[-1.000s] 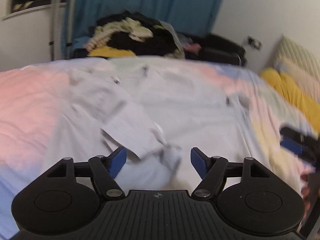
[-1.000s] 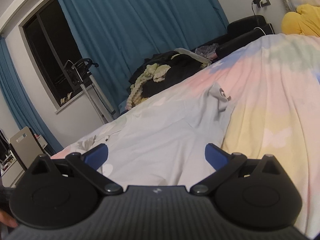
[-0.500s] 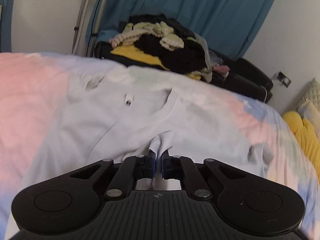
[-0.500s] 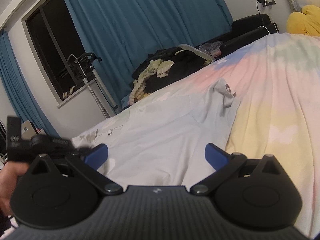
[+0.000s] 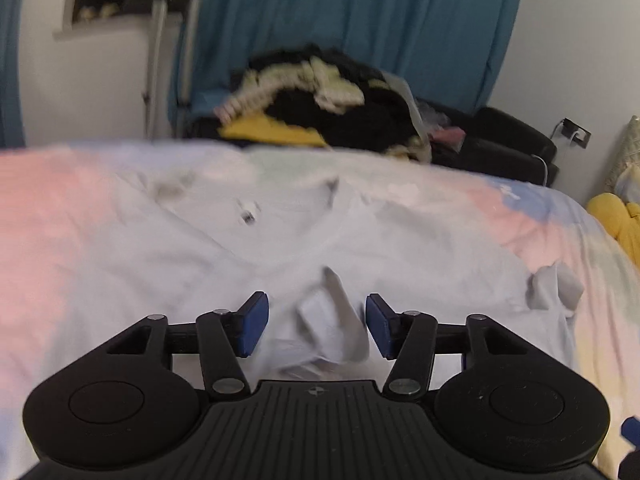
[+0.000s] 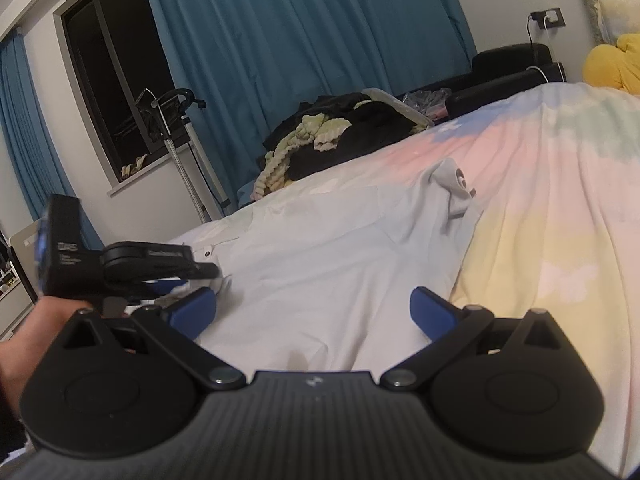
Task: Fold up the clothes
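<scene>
Releasing a fold: the left gripper (image 5: 314, 326) hangs low over a pale grey shirt (image 5: 280, 240) spread across the bed (image 5: 48, 208), its blue jaws opening w/ a bunched flap of cloth, likely a sleeve or cuff, lying loose between them; the pads don't press on it. From the right wrist view, the right gripper (image 6: 314, 312) hovers w/ jaws spread wide and nothing between them, bare shirt fabric below. The person's hand (image 6: 24, 344) shows at the left edge of that view, carrying the other tool.

Step in hand, by the look of it: a sleeve has been brought in toward the shirt's middle and is being let go, so the job is early, w/ the body of the garment not yet folded. The shirt lies roughly flat, centre of the bed on a pastel cover, one far corner rucked up near the yellow patch (image 6: 456, 184).

Next move prob. calls for lifting the left tool clear w/o dragging the flap, then a grab at the rumpled far corner or the other sleeve, smoothing before the fold; thin cloth like this may snag on a pad.

Beyond the bed: a heap of dark and cream clothes (image 5: 320, 100), teal curtains (image 6: 300, 60), a dark window (image 6: 116, 80).
</scene>
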The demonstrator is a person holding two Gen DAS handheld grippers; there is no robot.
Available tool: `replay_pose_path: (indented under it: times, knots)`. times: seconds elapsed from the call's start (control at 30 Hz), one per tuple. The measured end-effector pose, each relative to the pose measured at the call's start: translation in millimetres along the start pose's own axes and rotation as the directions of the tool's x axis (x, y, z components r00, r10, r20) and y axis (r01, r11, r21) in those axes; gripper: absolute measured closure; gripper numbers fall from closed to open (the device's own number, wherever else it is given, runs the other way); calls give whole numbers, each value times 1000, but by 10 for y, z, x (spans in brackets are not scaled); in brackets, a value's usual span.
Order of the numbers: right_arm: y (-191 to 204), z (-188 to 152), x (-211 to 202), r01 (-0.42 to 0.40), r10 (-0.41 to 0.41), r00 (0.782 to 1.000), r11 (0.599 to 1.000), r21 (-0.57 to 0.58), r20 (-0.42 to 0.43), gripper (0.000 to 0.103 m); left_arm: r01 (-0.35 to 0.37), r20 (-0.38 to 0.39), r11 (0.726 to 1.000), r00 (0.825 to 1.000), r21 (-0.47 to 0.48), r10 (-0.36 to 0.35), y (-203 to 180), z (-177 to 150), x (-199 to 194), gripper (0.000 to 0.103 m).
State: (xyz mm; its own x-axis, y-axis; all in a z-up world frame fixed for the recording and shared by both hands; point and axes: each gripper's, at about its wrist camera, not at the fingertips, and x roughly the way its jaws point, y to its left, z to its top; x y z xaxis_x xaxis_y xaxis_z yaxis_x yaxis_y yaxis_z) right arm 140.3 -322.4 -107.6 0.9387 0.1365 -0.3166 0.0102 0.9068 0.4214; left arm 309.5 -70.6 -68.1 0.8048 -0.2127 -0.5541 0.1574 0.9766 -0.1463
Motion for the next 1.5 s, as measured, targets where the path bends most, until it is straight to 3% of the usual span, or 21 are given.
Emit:
replay_pose_path:
  times: [0.3, 0.57, 0.67, 0.73, 0.83, 0.97, 1.1, 1.2, 1.3, 1.43, 1.5]
  knots:
    - [83, 122, -267, -4, 7, 998, 999, -46, 63, 0, -35, 117, 993, 993, 112, 22, -72, -131, -1175, 13]
    - [170, 144, -549, 29, -22, 993, 998, -58, 114, 0, -55, 184, 991, 982, 124, 32, -71, -642, -1952, 7]
    - [219, 98, -644, 25, -14, 993, 996, -91, 120, 0, -79, 212, 992, 976, 98, 57, 7, -921, -2098, 5]
    - [238, 69, -685, 26, -14, 992, 995, -95, 123, 0, -65, 188, 996, 981, 56, 53, 97, -1041, -2115, 5]
    - [241, 59, -703, 6, 3, 993, 997, -80, 122, 0, -52, 154, 998, 987, 28, 47, 158, -1051, -2070, 5]
    - [252, 77, -627, 3, 10, 992, 995, -97, 125, 0, -28, 173, 1000, 985, 12, 26, 160, -1008, -2065, 5]
    - [118, 118, -379, -77, 80, 996, 995, -70, 42, 0, -32, 152, 999, 988, 23, 28, 157, -1032, -2010, 5]
    - [-64, 227, -144, -59, 60, 998, 998, -15, 12, 1, -22, 134, 1000, 991, -14, 23, 207, -1035, -1992, 5]
    - [-399, 379, 123, -26, 27, 1000, 996, 88, -6, 13, -16, 132, 999, 991, -40, 21, 262, -1024, -1974, 5]
    - [-982, 516, 506, 16, -2, 999, 965, 262, -52, 48, -6, 116, 998, 993, -65, 14, 330, -1028, -1907, 5]
    - [-1242, 503, 627, 25, -4, 998, 938, 344, -64, 52, 3, 101, 997, 995, -77, 5, 366, -1035, -1844, 5]
